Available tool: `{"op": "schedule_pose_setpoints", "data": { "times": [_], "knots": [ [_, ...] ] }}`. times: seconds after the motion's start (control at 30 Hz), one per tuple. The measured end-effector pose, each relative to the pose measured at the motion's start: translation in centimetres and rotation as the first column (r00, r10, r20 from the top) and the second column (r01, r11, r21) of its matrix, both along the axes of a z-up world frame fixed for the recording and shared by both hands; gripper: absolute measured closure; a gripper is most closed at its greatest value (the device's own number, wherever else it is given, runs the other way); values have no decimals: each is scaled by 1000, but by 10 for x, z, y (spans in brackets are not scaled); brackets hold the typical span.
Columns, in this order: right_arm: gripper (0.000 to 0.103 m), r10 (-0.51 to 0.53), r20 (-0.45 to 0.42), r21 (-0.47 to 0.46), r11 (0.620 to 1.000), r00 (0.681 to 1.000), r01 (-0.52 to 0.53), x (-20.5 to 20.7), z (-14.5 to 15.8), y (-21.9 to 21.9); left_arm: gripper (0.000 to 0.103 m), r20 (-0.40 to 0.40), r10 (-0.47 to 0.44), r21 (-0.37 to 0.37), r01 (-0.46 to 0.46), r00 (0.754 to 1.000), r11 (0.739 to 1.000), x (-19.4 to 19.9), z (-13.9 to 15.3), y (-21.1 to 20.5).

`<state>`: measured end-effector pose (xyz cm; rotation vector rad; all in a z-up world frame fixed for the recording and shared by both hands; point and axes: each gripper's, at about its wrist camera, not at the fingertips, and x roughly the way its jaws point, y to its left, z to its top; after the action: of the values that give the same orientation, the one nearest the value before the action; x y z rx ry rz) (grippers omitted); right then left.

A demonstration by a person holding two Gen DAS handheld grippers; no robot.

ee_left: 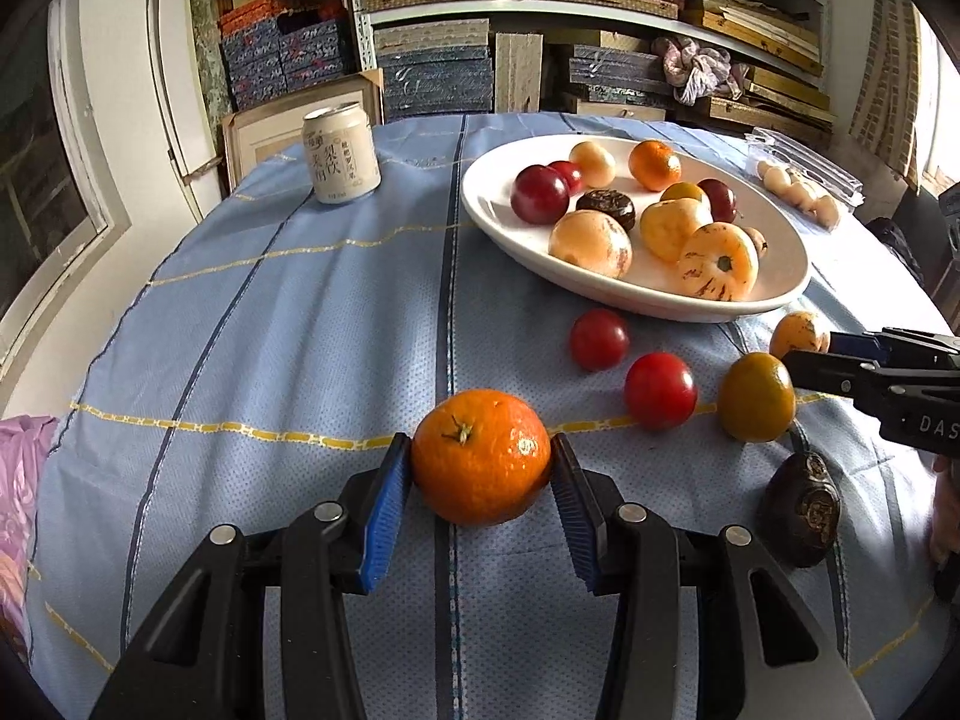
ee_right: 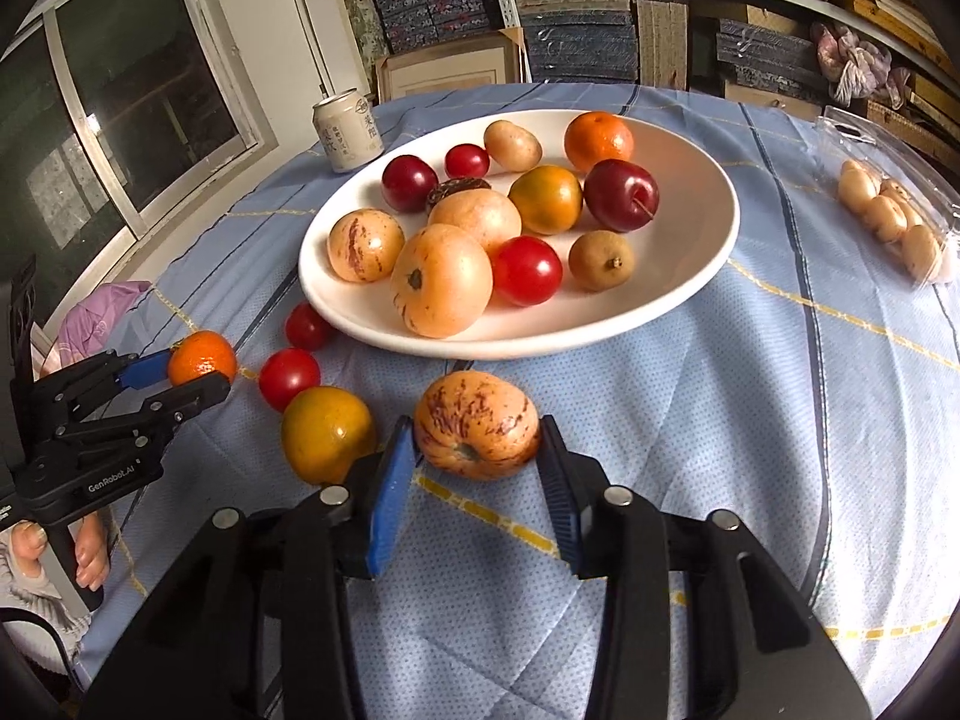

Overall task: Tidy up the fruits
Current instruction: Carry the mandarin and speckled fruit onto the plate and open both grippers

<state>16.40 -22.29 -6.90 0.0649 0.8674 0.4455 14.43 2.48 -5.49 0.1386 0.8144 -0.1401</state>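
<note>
Right wrist view: your right gripper (ee_right: pixel 477 441) clamps the streaked melon (ee_right: pixel 477 432); left gripper (ee_left: pixel 480 468) grips the tangerine (ee_left: pixel 480 456). Lift straight, clear the plate (ee_right: pixel 690 264) rim.

right gripper (ee_right: pixel 477 450): pads against streaked pepino melon (ee_right: pixel 477 433) | just before white plate (ee_right: pixel 708 264) | green-orange tangerine (ee_right: pixel 327 433) left of plate's near rim

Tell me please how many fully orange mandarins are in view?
2 mandarins: one held by the left gripper, one far back on the white plate. None seems hidden.

Storeroom — shelves (ee_left: pixel 600 12) (stacked boxes (ee_left: pixel 432 69))
</note>
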Motion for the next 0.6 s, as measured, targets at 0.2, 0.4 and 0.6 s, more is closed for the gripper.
{"op": "schedule_pose_setpoints", "data": {
  "times": [0.2, 0.4, 0.6],
  "knots": [
    [63, 7, 13, 5, 1000, 1000, -7, -8, 2, 1, 56, 33, -7, 8, 7, 999, 1000, -5, 4, -3],
    [63, -4, 36, 15, 1000, 999, 3, -20, 9, -1, 56, 120, -24, 33, 20, 993, 999, -17, 15, -10],
    [63, -25, 55, 34, 999, 998, 23, -42, 15, -7, 56, 83, -16, -44, 19, 996, 999, -12, 17, 0]
  ]
}}
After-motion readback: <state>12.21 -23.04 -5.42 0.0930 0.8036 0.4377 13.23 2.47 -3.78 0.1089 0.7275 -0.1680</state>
